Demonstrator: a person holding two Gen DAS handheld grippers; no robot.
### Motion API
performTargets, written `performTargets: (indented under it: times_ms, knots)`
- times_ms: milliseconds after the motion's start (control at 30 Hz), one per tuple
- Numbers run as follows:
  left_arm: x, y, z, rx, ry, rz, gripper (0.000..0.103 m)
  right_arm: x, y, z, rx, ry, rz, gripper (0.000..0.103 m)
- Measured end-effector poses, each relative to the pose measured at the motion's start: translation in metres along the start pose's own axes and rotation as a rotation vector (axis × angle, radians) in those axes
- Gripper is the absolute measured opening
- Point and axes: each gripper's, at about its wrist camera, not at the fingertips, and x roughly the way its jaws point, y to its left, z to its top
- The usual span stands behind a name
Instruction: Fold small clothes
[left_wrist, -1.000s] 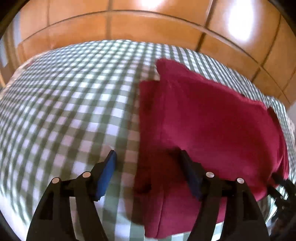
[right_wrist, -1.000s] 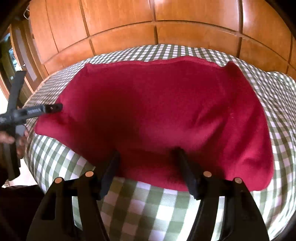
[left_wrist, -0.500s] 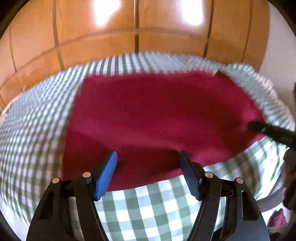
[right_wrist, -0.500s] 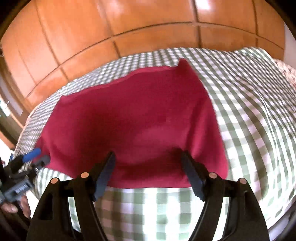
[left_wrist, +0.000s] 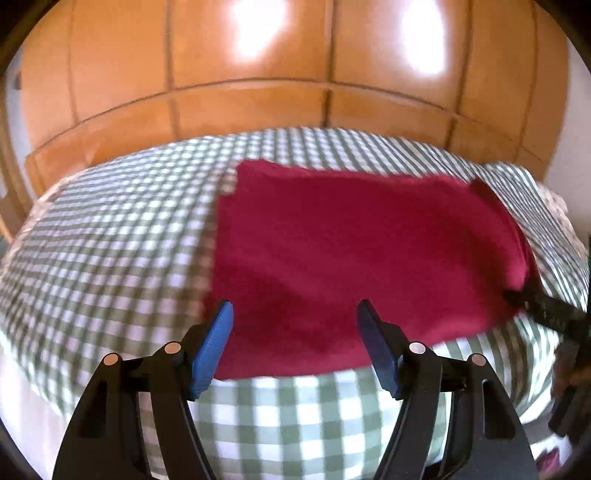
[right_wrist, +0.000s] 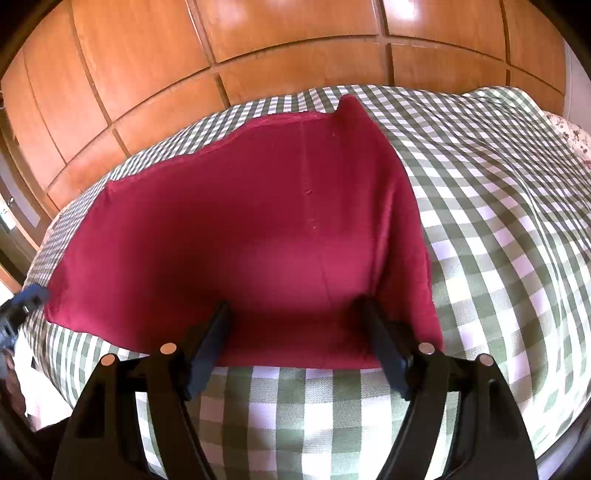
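Just beyond both tools (left_wrist: 295, 314), red garment (right_wrist: 240, 229), flat

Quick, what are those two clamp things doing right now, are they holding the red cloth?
Left gripper: open, holding nothing.
Right gripper: open, jaws just widened, nothing gripped; red cloth lies flat.

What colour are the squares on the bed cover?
Green and white checks on the bed cover, sharpest in the right wrist view.

- Bright daylight; two white glare patches on the glossy wooden wardrobe (left_wrist: 258, 66).
- Left wrist view is motion-blurred: the checked bedcover (left_wrist: 110, 229) smears.
- Right wrist view is sharper.
- Fisheye bends edges; corners go black.
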Motion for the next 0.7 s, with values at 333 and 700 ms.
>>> performTargets:
  times_ms: [333,700]
  knots:
    - [0.001,0.030,0.006,-0.076,0.006,0.070,0.070,-0.010,0.005,0.018,0.000,0.019,-0.017,0.079]
    - [0.016,0.041,0.003,-0.095,0.045,0.065,0.070,-0.012,-0.004,0.045,0.013,-0.022,-0.103,0.079]
